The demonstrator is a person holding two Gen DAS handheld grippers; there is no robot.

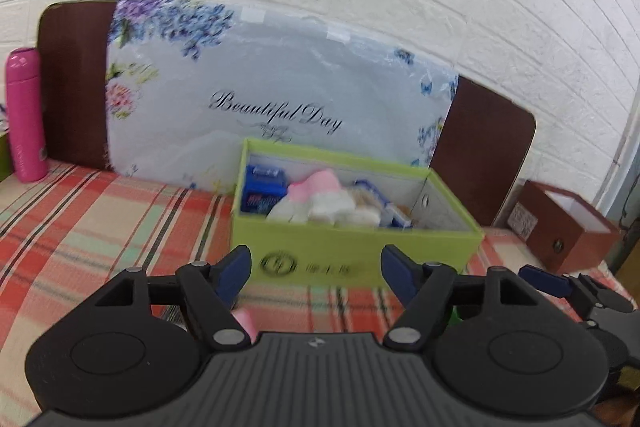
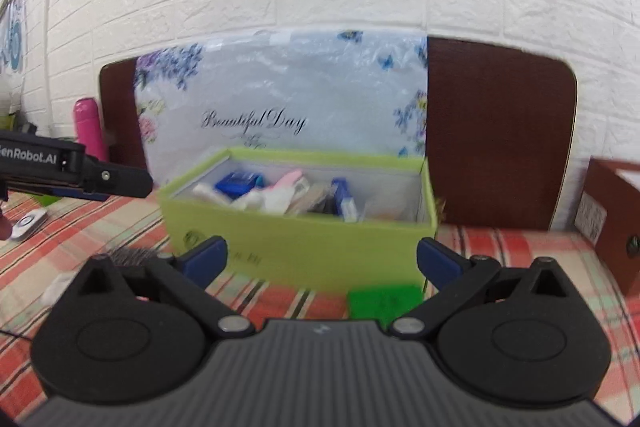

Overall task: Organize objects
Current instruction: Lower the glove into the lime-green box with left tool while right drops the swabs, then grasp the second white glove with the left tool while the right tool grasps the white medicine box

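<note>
Both our grippers, left gripper (image 1: pixel 316 269) and right gripper (image 2: pixel 320 261), stand wide open and empty, low in frame. Mid-frame sits the green box (image 1: pixel 352 251), already part filled. Next we pick the green item (image 2: pixel 384 301) lying just before it.

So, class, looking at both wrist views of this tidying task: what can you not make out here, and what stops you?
- Printed logo on the green box: left wrist view, motion blur.
- Pink item under the left gripper: mostly hidden by its finger.
- Green object before the right gripper: blurred, partly covered by the gripper body.
- Brown box: cut off by the right edge.
</note>
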